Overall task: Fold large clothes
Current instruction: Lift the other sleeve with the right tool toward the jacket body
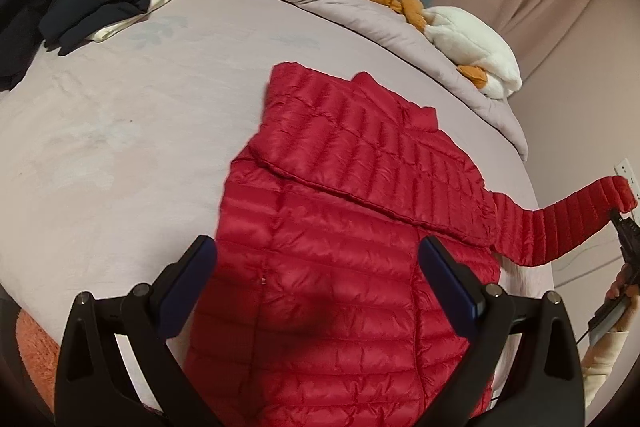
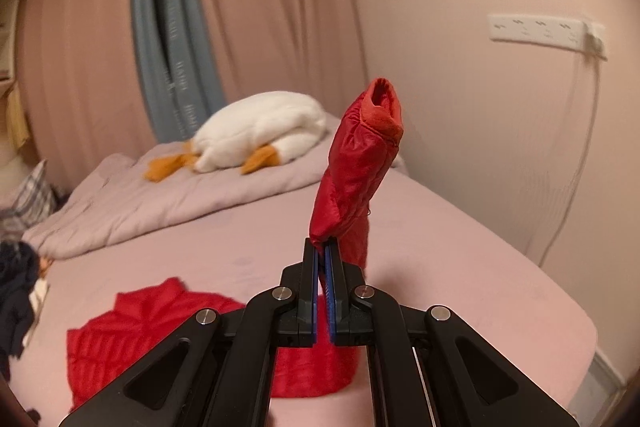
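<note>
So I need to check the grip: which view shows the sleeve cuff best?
The right wrist view: the sleeve cuff stands close up, above the shut right gripper pinching the sleeve. The left wrist view shows it small at the frame edge.

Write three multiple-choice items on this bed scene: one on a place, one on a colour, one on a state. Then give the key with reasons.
1. Where does the plush duck lie?
A. on the folded quilt
B. on the floor
C. on the jacket

2. What colour is the jacket?
A. blue
B. red
C. white

3. How is the right tool?
A. wide open
B. shut on nothing
C. shut on the sleeve

Key: 1 A, the duck rests on the quilt; 2 B, its padding is red; 3 C, the pads pinch the lifted sleeve.
</note>
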